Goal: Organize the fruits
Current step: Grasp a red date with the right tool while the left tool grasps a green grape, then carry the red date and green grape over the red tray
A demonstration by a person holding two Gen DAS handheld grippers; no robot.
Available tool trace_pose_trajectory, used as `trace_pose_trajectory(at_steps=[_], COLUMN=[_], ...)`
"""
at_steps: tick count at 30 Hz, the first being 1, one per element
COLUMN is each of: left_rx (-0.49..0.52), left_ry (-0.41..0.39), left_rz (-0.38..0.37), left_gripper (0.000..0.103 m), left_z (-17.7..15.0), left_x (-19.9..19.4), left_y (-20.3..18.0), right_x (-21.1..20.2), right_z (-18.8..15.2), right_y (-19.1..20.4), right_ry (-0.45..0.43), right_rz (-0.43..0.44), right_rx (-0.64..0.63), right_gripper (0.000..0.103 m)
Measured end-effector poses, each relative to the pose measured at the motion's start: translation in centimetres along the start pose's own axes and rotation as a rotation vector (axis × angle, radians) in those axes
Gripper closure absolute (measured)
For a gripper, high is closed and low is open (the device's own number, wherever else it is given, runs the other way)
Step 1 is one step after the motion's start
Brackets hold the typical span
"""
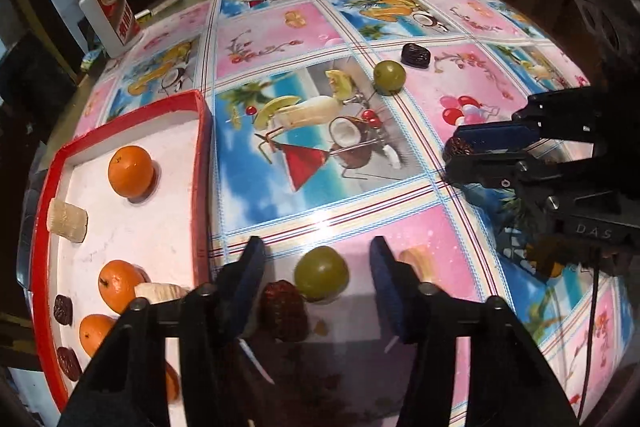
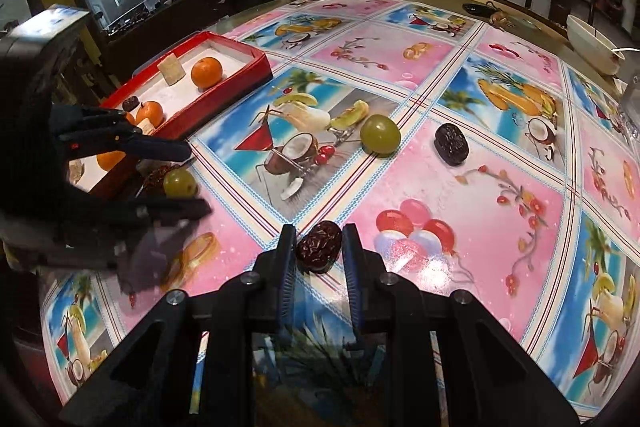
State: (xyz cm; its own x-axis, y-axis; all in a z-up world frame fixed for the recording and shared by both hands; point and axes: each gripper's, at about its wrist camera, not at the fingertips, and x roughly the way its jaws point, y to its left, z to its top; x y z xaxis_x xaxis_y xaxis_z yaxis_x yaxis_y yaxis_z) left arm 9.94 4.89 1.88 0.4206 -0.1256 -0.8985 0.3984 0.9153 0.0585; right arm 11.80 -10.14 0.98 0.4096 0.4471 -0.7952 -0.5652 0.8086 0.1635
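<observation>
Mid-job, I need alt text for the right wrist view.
The right gripper has its fingers around a dark red date on the fruit-print tablecloth. At left, the open left gripper straddles a green fruit beside the red tray of oranges.

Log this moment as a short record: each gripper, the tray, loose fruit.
left gripper: open, jaws either side of a green fruit and a red date on the table
right gripper: jaws at the sides of a date; contact unclear
tray: red rim, holds oranges, pale chunks, dark dates
loose fruit: second green fruit, dark date
</observation>
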Motion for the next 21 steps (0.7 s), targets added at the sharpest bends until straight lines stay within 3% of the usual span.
trace_pose_trajectory(at_steps=[3,5,6,9,17,21], left_rx=[-0.019,-0.007,-0.002,0.003,-0.045,-0.039], left_ry=[0.017,0.010,0.005,-0.009,-0.055,-0.094], left_rz=[-0.051,-0.043,-0.042,-0.021,-0.055,0.015], left_gripper=[0.070,0.071,0.079,0.079,0.079,0.079], left_z=[-0.2,-0.4,-0.4,-0.5,-1.8,-2.8], left_x=[0.0,-0.2,-0.2,-0.4,-1.4,-1.9], left_y=[0.7,0.5,0.3,-0.5,-3.6,-6.1], right_x=[0.0,0.0,0.0,-0.2,-2.0,-3.3], right_z=[0.0,0.0,0.0,-0.2,-1.9,-3.2], right_y=[-0.1,0.0,0.0,0.1,-0.2,0.1], right_ry=[-0.006,-0.008,-0.008,-0.015,-0.029,-0.036], right_rz=[-0.002,-0.005,-0.008,-0.024,-0.070,-0.100], right_rx=[0.008,0.012,0.014,0.020,0.071,0.098], right_gripper=[0.078,0.078,0.078,0.078,0.078,0.078])
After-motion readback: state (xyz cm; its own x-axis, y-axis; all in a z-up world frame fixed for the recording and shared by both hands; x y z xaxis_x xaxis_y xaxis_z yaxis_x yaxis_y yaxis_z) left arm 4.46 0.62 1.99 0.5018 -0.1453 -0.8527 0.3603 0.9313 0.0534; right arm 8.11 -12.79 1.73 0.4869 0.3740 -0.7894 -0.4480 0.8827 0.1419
